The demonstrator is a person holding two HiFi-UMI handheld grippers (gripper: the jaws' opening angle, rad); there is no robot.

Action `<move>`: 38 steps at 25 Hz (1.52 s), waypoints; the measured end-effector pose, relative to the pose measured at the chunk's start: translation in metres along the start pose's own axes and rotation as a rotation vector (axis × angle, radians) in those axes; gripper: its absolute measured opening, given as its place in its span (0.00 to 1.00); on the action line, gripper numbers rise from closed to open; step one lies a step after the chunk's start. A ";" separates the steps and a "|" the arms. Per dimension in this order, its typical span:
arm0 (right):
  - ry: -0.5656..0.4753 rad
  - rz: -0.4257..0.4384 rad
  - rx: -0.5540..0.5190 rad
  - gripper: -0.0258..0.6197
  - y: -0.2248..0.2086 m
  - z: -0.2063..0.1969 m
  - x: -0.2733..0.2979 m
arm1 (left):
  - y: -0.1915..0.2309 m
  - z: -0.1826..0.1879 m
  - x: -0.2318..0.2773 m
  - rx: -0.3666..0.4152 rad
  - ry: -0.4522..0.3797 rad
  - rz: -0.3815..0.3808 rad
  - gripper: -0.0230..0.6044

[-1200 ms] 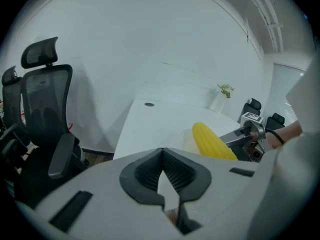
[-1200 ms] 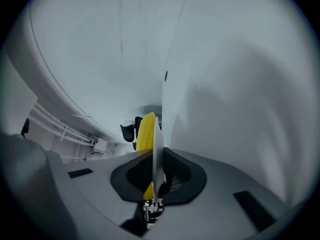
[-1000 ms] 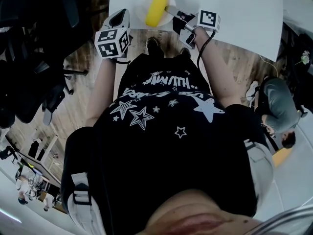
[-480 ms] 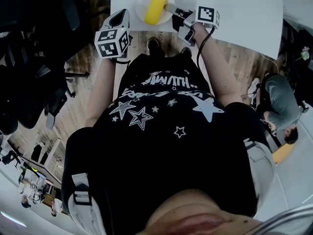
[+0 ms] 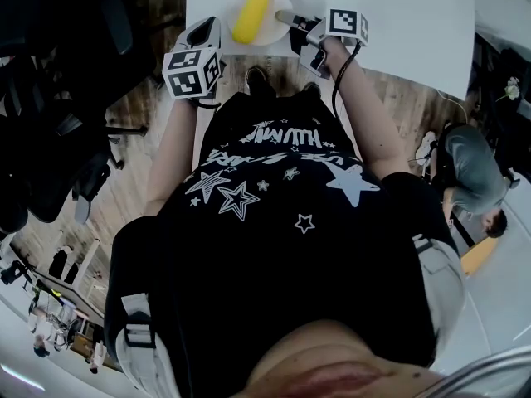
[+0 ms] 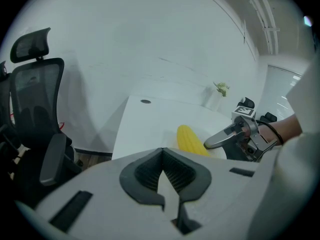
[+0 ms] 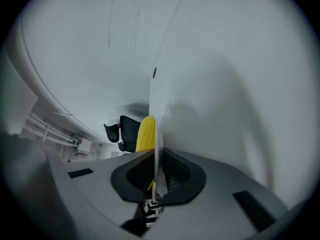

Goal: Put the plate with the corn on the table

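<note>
A yellow corn cob (image 5: 251, 13) lies on a white plate (image 5: 275, 33) over the near edge of the white table (image 5: 398, 23). I cannot tell whether the plate touches the table. My right gripper (image 5: 282, 16) reaches in from the right and its jaws are closing, clamped on the plate's rim (image 7: 156, 126). In the right gripper view the corn (image 7: 146, 131) shows just beyond that gripper (image 7: 156, 170). My left gripper (image 5: 205, 31) hangs left of the plate at the table's corner, shut and empty. In the left gripper view the corn (image 6: 192, 140) lies past that gripper (image 6: 162, 156).
Black office chairs (image 5: 50, 98) stand on the wooden floor to the left, one also in the left gripper view (image 6: 35, 109). A person in grey (image 5: 469, 172) is on the right. A small plant (image 6: 221, 89) stands far back on the table, which has a cable hole (image 6: 145, 101).
The right gripper has shifted the plate and corn slightly left and farther onto the table. The left gripper has stayed in place.
</note>
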State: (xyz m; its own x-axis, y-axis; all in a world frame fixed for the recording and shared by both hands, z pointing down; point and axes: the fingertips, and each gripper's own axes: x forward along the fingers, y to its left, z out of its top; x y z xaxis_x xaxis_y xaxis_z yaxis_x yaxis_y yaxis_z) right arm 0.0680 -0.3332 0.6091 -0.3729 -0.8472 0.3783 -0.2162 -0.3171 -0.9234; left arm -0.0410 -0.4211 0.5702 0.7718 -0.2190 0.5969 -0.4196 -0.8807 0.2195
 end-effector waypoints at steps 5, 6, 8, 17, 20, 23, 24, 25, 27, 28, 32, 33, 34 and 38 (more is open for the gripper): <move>0.026 -0.066 -0.045 0.07 -0.002 0.002 0.001 | -0.003 -0.001 0.005 -0.001 0.005 -0.005 0.04; 0.026 -0.071 -0.042 0.07 -0.003 0.002 0.001 | -0.003 0.000 0.005 -0.002 0.005 -0.005 0.04; 0.026 -0.090 -0.041 0.07 -0.004 0.002 0.002 | -0.003 0.000 0.006 -0.002 0.005 -0.006 0.04; 0.007 -0.309 -0.231 0.14 -0.005 0.009 0.009 | 0.001 0.004 0.007 -0.014 0.000 0.001 0.04; 0.006 -0.364 -0.275 0.16 -0.006 0.012 0.007 | -0.001 0.006 0.007 -0.016 -0.007 0.003 0.04; 0.014 -0.423 -0.333 0.19 -0.005 0.015 0.005 | -0.002 0.009 0.006 -0.018 -0.015 0.007 0.04; 0.016 -0.444 -0.352 0.19 -0.005 0.016 0.005 | -0.002 0.011 0.006 -0.019 -0.018 0.008 0.04; 0.018 -0.465 -0.373 0.21 -0.004 0.017 0.004 | -0.002 0.012 0.005 -0.020 -0.022 0.009 0.04; 0.024 -0.503 -0.409 0.23 -0.003 0.017 0.004 | -0.001 0.015 0.003 -0.022 -0.030 0.011 0.04; 0.028 -0.518 -0.425 0.23 -0.003 0.017 0.003 | 0.000 0.016 0.003 -0.019 -0.033 0.014 0.04; 0.044 -0.571 -0.502 0.26 -0.004 0.017 0.002 | 0.004 0.017 0.001 0.017 -0.040 0.034 0.04; 0.046 -0.582 -0.524 0.27 -0.004 0.018 0.002 | 0.005 0.017 0.001 0.020 -0.041 0.039 0.04; 0.049 -0.592 -0.544 0.27 -0.004 0.019 0.002 | 0.007 0.018 0.001 0.019 -0.043 0.043 0.04; 0.073 -0.616 -0.591 0.28 -0.003 0.020 0.002 | 0.011 0.022 0.000 0.012 -0.050 0.056 0.04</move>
State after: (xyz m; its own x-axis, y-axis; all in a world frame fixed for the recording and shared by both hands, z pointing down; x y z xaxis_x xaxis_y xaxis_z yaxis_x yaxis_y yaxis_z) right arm 0.0856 -0.3425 0.6116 -0.0872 -0.5605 0.8235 -0.8264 -0.4209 -0.3740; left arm -0.0351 -0.4404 0.5557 0.7702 -0.2888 0.5686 -0.4577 -0.8712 0.1776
